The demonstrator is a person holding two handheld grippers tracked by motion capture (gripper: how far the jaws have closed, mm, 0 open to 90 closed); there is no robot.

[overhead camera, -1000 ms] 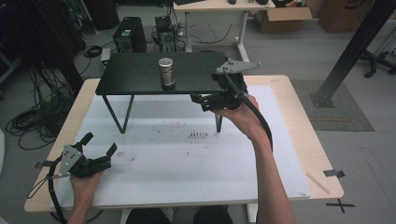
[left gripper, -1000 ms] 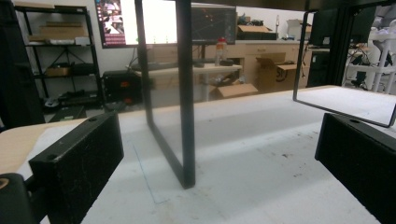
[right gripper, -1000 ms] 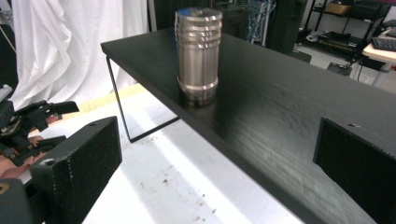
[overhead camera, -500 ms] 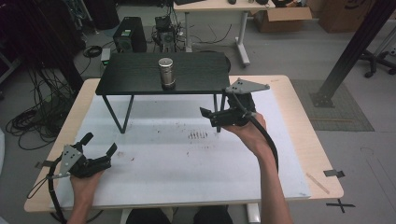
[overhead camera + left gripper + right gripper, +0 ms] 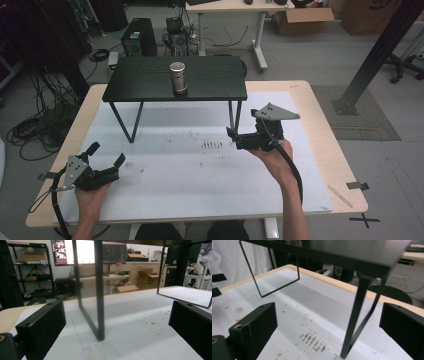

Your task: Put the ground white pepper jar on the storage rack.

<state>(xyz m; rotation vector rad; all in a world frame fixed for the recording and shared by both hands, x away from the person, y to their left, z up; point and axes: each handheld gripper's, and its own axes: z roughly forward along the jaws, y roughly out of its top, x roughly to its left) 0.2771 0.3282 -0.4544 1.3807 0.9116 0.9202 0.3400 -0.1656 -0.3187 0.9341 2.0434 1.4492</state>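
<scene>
A black raised shelf point(image 5: 200, 80) on thin metal legs stands at the back of the white mat, and a small metal cylinder point(image 5: 178, 77) stands upright on it. My right gripper point(image 5: 234, 138) hovers low over the mat, just in front of the shelf's right front leg point(image 5: 357, 315). Its jaws are wide apart with nothing between them, and they point left. My left gripper point(image 5: 107, 154) rests open at the mat's front left corner and holds nothing. Beyond the left gripper's jaws point(image 5: 117, 327) rises the shelf's left leg point(image 5: 99, 290).
The white mat point(image 5: 190, 170) covers most of the wooden table point(image 5: 345, 165) and has dark smudges at its middle. Off the table lie cables, a computer tower and another desk on the floor behind. A black post stands at the right.
My right gripper has drawn back from the shelf's right front edge, toward the person and down to just above the mat. The left gripper has stayed put.
</scene>
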